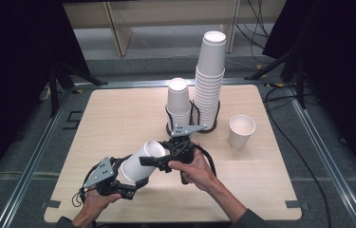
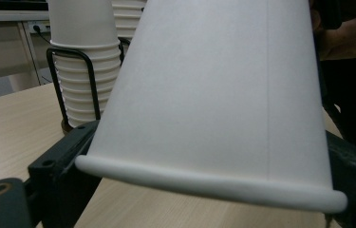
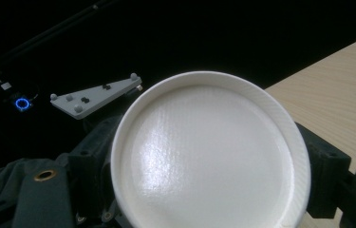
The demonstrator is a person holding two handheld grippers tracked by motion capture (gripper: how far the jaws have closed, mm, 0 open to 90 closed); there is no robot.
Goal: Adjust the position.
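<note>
A white paper cup hangs tilted above the front of the wooden table, held between both grippers. My left gripper comes in from the lower left. Its black jaws press on the cup's rolled rim from either side in the left gripper view. My right gripper grips from the right, and its jaws clamp the cup's narrow base. In the right gripper view the cup's round, recessed bottom faces the camera, with the left gripper's grey plate behind it.
Two stacks of paper cups stand in black wire holders at mid-table, a short stack and a tall stack. A single upright cup stands to their right. Dark curtains flank the table.
</note>
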